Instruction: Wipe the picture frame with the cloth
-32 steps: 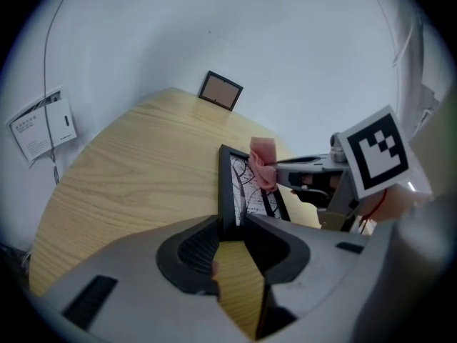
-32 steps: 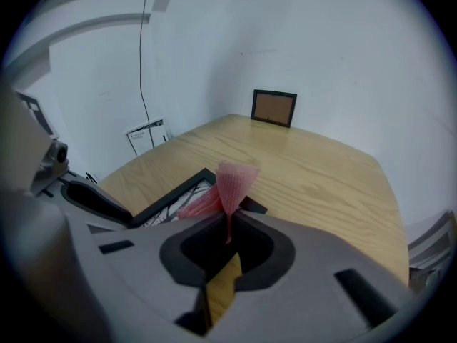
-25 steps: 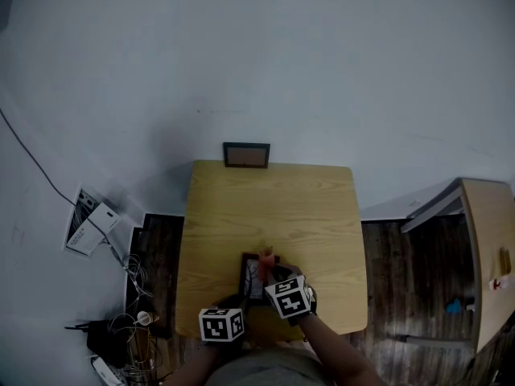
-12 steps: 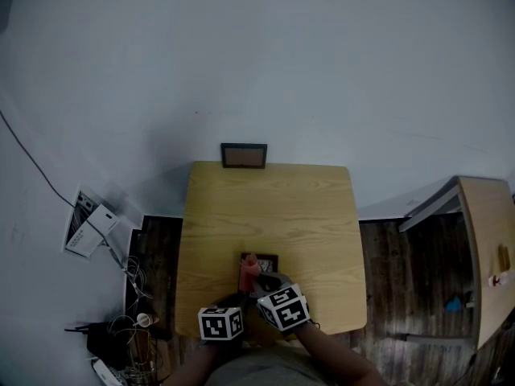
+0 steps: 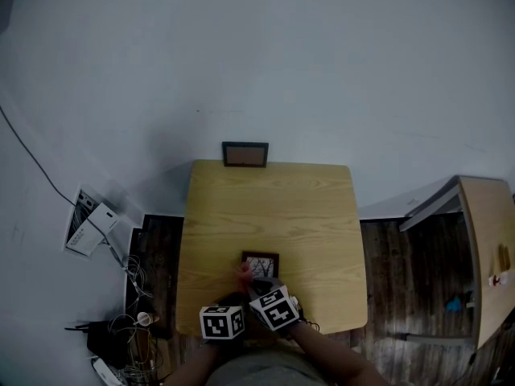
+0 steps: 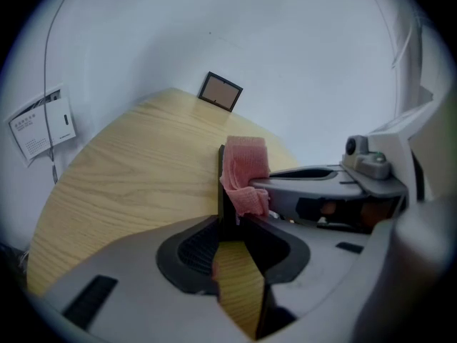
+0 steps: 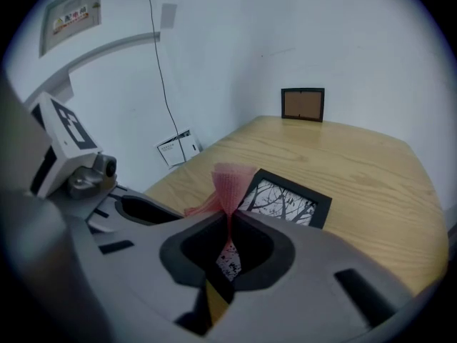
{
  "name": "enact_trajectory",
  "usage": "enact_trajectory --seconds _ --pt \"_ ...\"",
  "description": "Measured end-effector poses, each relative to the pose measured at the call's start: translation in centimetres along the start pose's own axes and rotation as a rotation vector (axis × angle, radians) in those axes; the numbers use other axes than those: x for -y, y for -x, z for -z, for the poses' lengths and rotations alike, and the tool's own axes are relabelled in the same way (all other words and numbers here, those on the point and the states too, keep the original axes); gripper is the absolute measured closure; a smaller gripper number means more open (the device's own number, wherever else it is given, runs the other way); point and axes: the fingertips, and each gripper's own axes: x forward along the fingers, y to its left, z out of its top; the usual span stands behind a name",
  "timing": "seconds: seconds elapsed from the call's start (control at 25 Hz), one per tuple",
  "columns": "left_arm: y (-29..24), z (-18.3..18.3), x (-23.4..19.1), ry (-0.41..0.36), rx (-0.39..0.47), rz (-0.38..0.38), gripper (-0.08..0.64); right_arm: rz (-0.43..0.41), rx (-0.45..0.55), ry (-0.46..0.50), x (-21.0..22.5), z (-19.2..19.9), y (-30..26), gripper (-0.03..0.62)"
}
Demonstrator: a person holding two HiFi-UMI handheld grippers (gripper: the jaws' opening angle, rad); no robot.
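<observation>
A small black picture frame [image 5: 261, 263] with a tree print [image 7: 285, 199] lies flat near the front edge of the wooden table [image 5: 273, 207]. My left gripper [image 5: 234, 303] is shut on the frame's near left edge, which shows edge-on [image 6: 222, 184] between its jaws. A pink cloth [image 7: 230, 184] is pinched in my right gripper [image 7: 228, 221], which is shut on it. The cloth [image 6: 245, 170] rests at the frame's near left part, right beside the left gripper's jaws. From above, the cloth [image 5: 244, 273] pokes out ahead of the right gripper [image 5: 256, 287].
A second, brown-faced frame [image 5: 245, 153] leans on the wall at the table's far edge. Papers [image 5: 88, 227] and cables [image 5: 133, 312] lie on the floor to the left. Another wooden table [image 5: 487, 256] stands to the right.
My right gripper has drawn the pink cloth across the frame, from its far right part leftward and toward me. The left gripper and the frame have stayed put.
</observation>
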Motion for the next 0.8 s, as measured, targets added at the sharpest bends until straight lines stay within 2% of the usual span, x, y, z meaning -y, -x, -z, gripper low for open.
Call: enact_trajectory --seconds 0.32,0.56,0.8 --pt "0.0 0.1 -0.1 0.003 0.004 -0.001 0.457 0.004 -0.061 0.048 -0.4 0.7 -0.1 0.577" --pt "0.0 0.0 0.0 0.006 0.01 -0.009 0.456 0.037 -0.105 0.132 0.0 1.2 0.2 0.577" --pt "0.0 0.0 -0.3 0.004 0.011 -0.017 0.456 0.055 -0.127 0.094 1.3 1.9 0.8 0.577"
